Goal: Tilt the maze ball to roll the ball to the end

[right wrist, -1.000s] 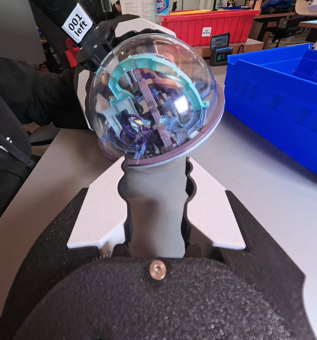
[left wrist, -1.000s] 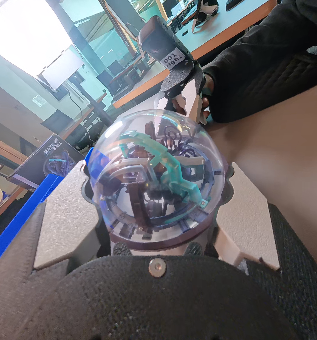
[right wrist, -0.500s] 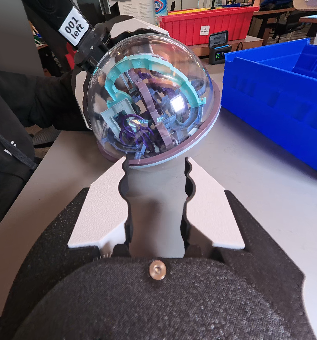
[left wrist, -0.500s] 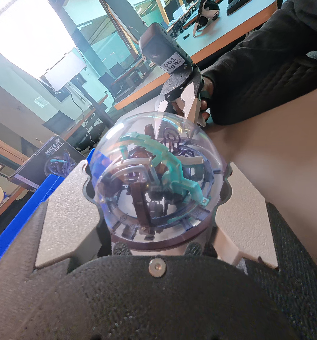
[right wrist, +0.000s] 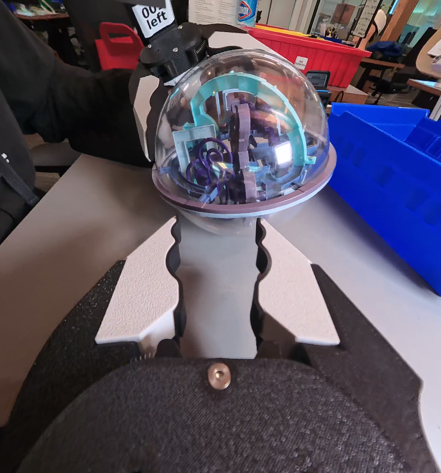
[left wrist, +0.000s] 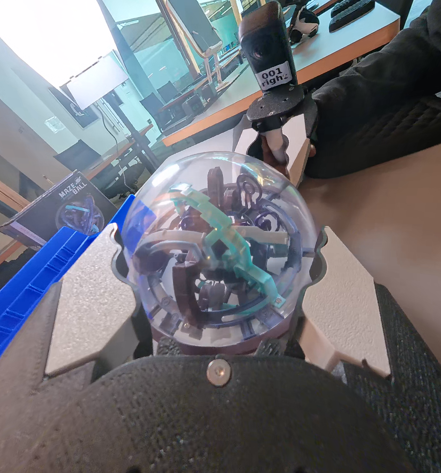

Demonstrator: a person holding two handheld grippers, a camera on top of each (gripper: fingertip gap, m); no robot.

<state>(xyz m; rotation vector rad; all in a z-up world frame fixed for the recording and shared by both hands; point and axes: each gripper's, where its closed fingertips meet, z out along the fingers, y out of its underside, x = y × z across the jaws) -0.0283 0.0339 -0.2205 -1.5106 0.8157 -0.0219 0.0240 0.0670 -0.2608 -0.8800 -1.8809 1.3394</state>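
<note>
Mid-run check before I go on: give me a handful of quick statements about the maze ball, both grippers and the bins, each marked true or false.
1. The left gripper has the maze ball between its two fingers, one on each side. True.
2. The right gripper is clamped around the ball's clear dome. False: its fingertips sit low, just under the ball's purple rim, with bare table showing between them.
3. A blue bin stands on the table beside the ball. True.
4. The ball lies inside the red bin. False: the red bin stands far behind, and the ball is up in the left gripper.
5. A dark box picturing the toy stands beyond the blue bin. True.
</note>
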